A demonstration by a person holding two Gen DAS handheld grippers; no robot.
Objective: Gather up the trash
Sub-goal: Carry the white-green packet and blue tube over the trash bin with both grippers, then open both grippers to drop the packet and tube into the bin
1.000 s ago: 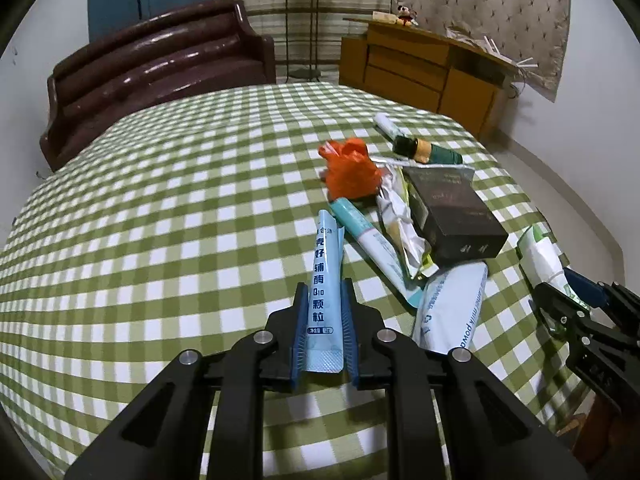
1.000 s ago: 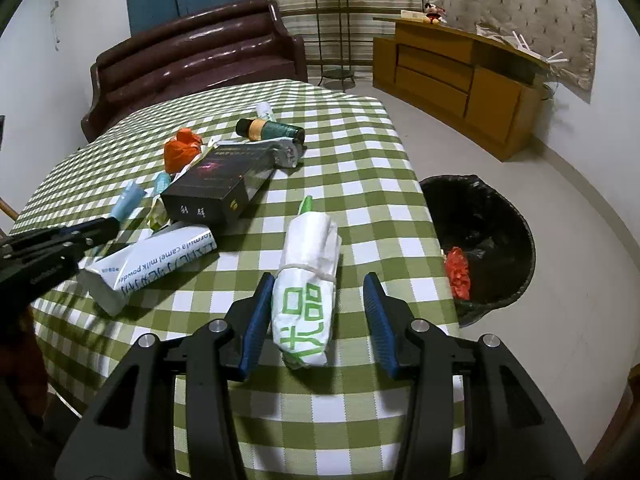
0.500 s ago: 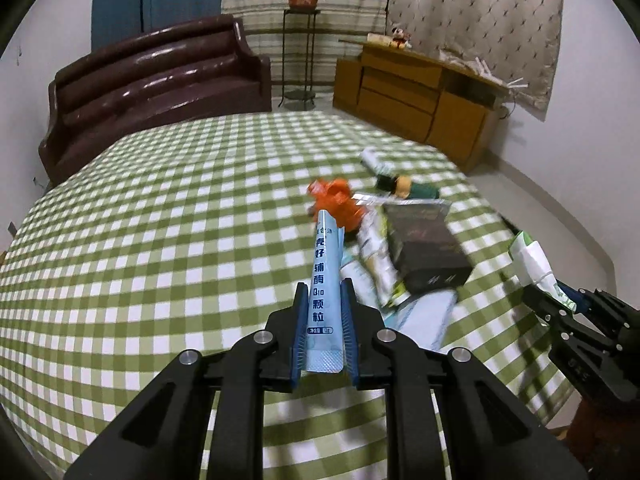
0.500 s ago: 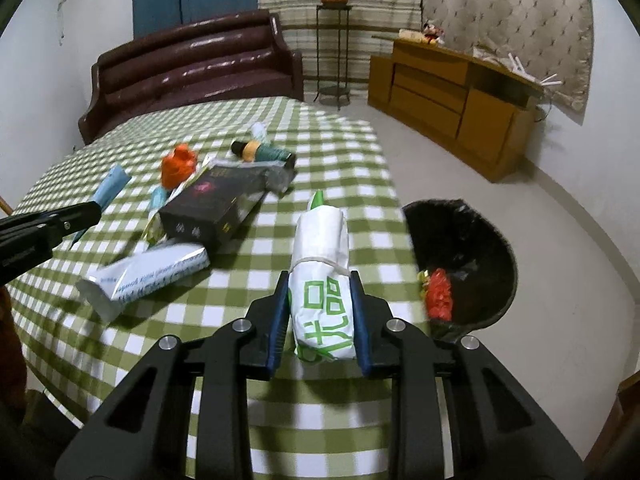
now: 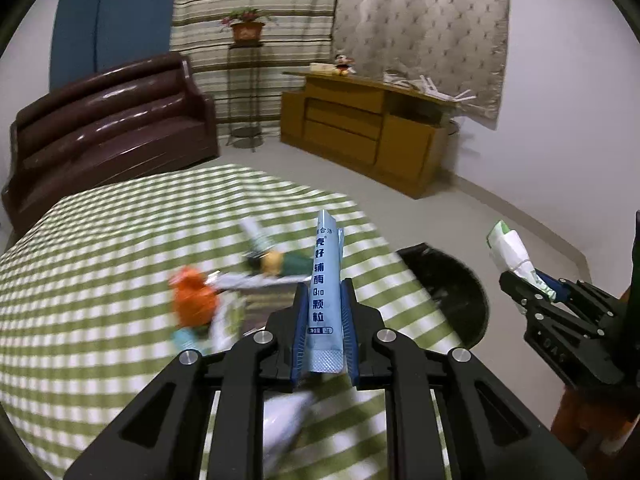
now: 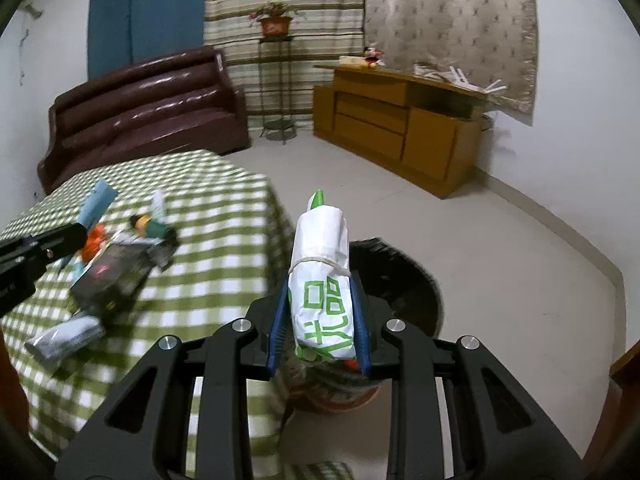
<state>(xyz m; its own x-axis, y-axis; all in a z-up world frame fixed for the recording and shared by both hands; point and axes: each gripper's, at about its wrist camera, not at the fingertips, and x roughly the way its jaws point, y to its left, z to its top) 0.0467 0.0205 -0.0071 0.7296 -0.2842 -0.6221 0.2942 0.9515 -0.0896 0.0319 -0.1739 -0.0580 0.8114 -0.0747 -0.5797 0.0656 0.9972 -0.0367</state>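
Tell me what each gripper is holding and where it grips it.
Left gripper pinches the blue sachet near its bottom end; right gripper clamps the white paper bundle around its lower half.

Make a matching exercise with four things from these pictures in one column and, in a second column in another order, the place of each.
Things:
1. blue sachet
2. white packet with green print
3. orange wad
4. flower pot

Places:
A. on the checked tablecloth
B. in the right gripper
C. on the tall metal stand
D. in the left gripper

Pairs: 1-D, 2-B, 3-A, 4-C
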